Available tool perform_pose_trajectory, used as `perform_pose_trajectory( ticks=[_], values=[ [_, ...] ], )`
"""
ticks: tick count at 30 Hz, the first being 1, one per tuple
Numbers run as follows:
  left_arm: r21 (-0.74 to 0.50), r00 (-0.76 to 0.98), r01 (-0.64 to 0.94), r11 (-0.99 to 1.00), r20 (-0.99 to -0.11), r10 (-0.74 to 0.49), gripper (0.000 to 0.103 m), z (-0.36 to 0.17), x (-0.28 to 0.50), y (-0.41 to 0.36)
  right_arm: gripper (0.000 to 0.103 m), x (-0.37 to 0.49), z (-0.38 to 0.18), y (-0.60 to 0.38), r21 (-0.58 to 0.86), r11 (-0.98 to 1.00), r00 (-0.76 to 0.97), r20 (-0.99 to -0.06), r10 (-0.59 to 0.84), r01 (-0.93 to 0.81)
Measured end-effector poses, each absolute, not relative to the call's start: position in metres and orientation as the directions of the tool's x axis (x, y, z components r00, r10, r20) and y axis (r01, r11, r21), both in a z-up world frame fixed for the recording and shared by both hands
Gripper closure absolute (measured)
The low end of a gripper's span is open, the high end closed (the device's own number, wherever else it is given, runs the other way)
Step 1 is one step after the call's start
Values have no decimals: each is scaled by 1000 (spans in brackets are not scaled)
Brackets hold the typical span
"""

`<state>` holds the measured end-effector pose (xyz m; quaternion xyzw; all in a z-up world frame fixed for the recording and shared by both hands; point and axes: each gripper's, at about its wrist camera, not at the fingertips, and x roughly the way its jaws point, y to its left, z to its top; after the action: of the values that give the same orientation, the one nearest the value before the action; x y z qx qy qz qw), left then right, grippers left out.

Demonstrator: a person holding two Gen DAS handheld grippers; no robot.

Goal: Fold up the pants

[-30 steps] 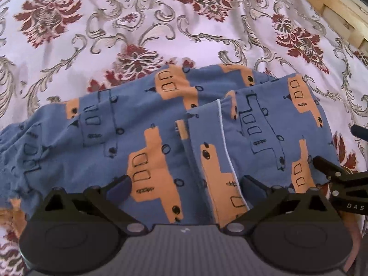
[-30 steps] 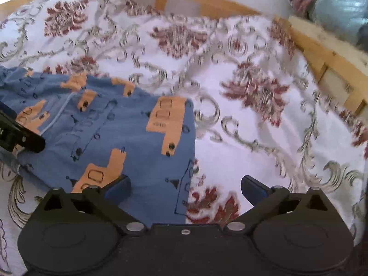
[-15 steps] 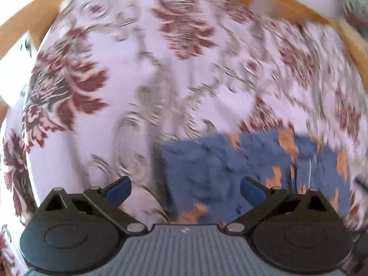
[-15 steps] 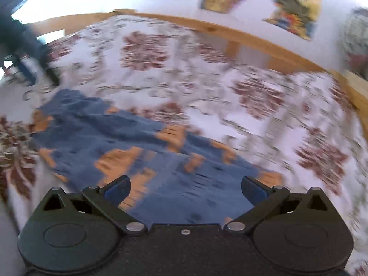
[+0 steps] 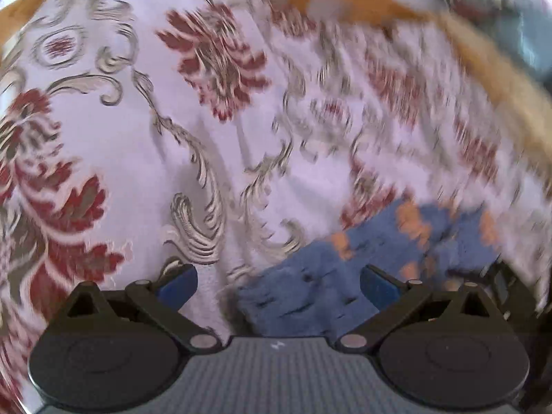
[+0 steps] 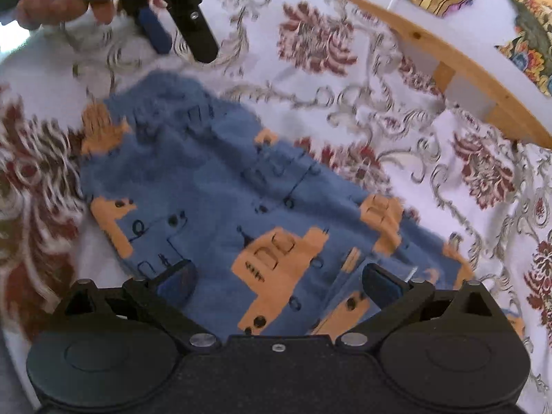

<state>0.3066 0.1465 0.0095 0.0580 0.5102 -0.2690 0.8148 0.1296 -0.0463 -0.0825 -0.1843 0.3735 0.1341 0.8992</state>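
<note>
Right gripper (image 6: 277, 281) wide, holding nothing, poised over the near part of the pants (image 6: 220, 207); left gripper (image 5: 277, 281) also wide and empty, near the pants' far end. The bed (image 6: 396, 110), under a floral cover with a wooden frame (image 6: 459, 69), carries the pants: blue with orange prints, lying flat. A hand (image 6: 62, 8) grips the left gripper's handle.

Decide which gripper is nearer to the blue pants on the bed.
Right. The right gripper hovers directly over the pants; the left gripper hangs over the bedspread just past their far end.
</note>
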Motion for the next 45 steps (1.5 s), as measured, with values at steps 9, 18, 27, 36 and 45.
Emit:
perform_pose_trajectory(
  ticks=[9,18,27,36,45],
  values=[
    [127,313,818,561,-917,-248,2,-11,289,106,1,122,-87,-48,-232,903,719,-687,111,-361],
    [-21,107,877,480,-966,-237,19,0,312,112,1,122,-89,-52,-193,917,717,-685,129,-350],
    [-25,67,878,478,-982,-174,63,-10,319,103,1,122,-90,-53,-186,918,720,-681,136,-350],
    [-94,42,624,776,-987,-153,92,27,324,91,1,119,-89,-55,-174,923,735,-662,148,-343],
    [-211,-69,410,887,-977,-200,92,48,322,69,1,102,-69,-63,-130,929,754,-627,193,-346]
  ],
)
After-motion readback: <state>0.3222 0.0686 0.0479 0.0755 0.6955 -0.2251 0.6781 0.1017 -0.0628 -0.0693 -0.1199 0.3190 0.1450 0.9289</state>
